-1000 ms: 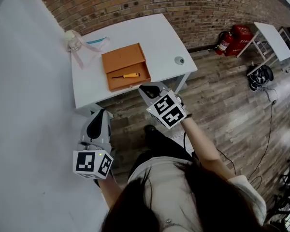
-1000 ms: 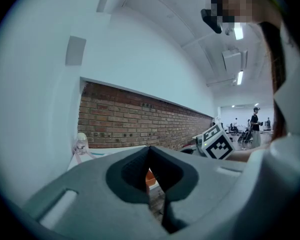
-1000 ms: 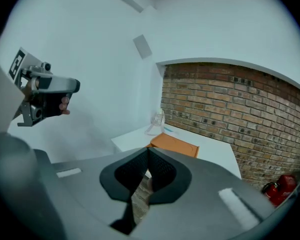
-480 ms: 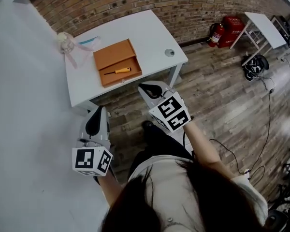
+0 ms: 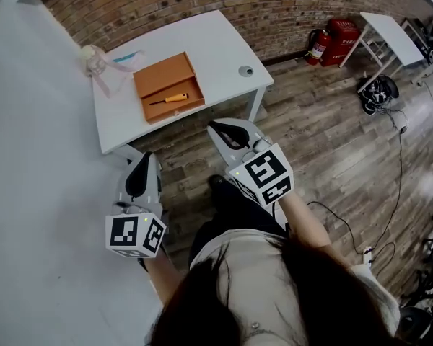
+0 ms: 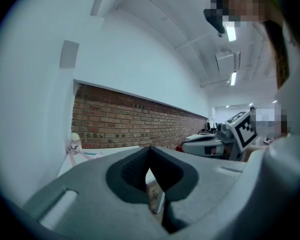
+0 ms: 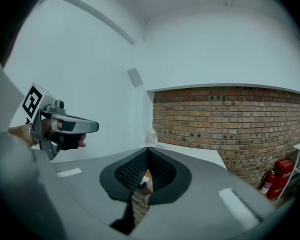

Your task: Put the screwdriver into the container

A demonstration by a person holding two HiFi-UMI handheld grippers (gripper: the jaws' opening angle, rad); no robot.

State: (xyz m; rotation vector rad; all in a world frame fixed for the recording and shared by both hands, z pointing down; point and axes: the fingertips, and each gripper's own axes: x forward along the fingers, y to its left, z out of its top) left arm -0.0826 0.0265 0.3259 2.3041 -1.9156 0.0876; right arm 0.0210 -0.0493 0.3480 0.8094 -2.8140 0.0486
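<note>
A yellow-handled screwdriver (image 5: 167, 99) lies inside the flat orange container (image 5: 162, 74) on the white table (image 5: 209, 42), in the head view. Both grippers hang over the wooden floor, well short of the table. My left gripper (image 5: 146, 157) is at the lower left and my right gripper (image 5: 216, 127) is near the table's front edge. In the gripper views the jaws of the left gripper (image 6: 150, 150) and of the right gripper (image 7: 147, 151) meet with nothing between them.
A clear plastic bag with a pink strap (image 5: 95, 61) lies at the table's far left corner, and a small grey round object (image 5: 245, 70) at its right. A fire extinguisher (image 5: 319, 45), a red box (image 5: 344, 34), a second white table (image 5: 393, 38) and floor cables (image 5: 400, 171) are to the right.
The view has drawn back from the table, which now sits higher and further left. Both grippers have dropped slightly in the view and stay shut and empty.
</note>
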